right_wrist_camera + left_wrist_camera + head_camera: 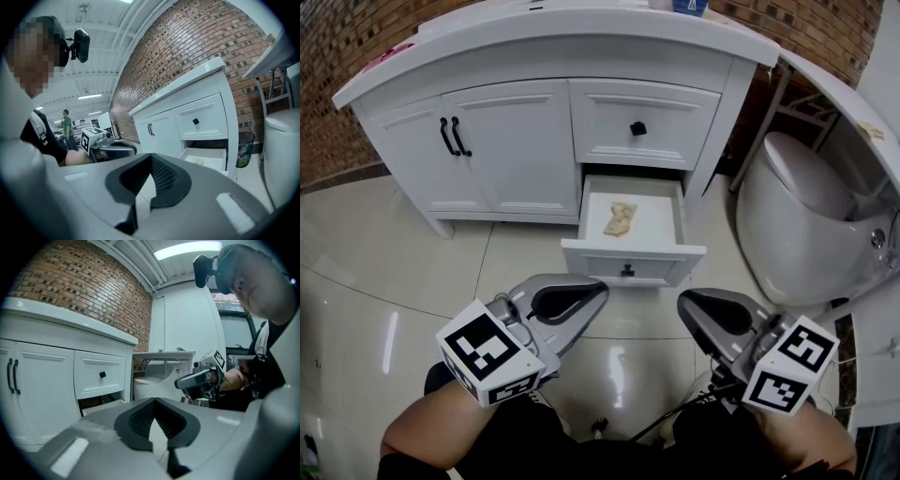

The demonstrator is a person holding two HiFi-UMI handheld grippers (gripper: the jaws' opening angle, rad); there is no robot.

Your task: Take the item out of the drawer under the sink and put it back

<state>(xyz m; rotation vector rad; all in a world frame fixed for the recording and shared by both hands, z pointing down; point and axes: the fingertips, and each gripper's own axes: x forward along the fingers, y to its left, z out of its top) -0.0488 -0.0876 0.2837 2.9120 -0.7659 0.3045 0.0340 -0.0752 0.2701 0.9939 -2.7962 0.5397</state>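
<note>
The lower drawer (pixel 633 260) of the white sink cabinet stands pulled out. A small tan item (pixel 619 219) lies on its floor; the right gripper view shows the item (pixel 199 161) too. My left gripper (pixel 600 290) hovers over the floor tiles in front of the drawer, shut and holding nothing. Beside it, my right gripper (pixel 683 301) is likewise shut and bare. Both are a short way short of the drawer front and its black knob (pixel 627 271). In their own views the left gripper (pixel 154 401) and right gripper (pixel 151 157) show pads meeting at the tips.
A white toilet (pixel 806 225) stands close at the right of the cabinet. Above the open drawer is a closed drawer (pixel 637 128); two cabinet doors (pixel 450 136) are at the left. A waste bin (pixel 243 149) sits between cabinet and toilet. Glossy tiles lie underfoot.
</note>
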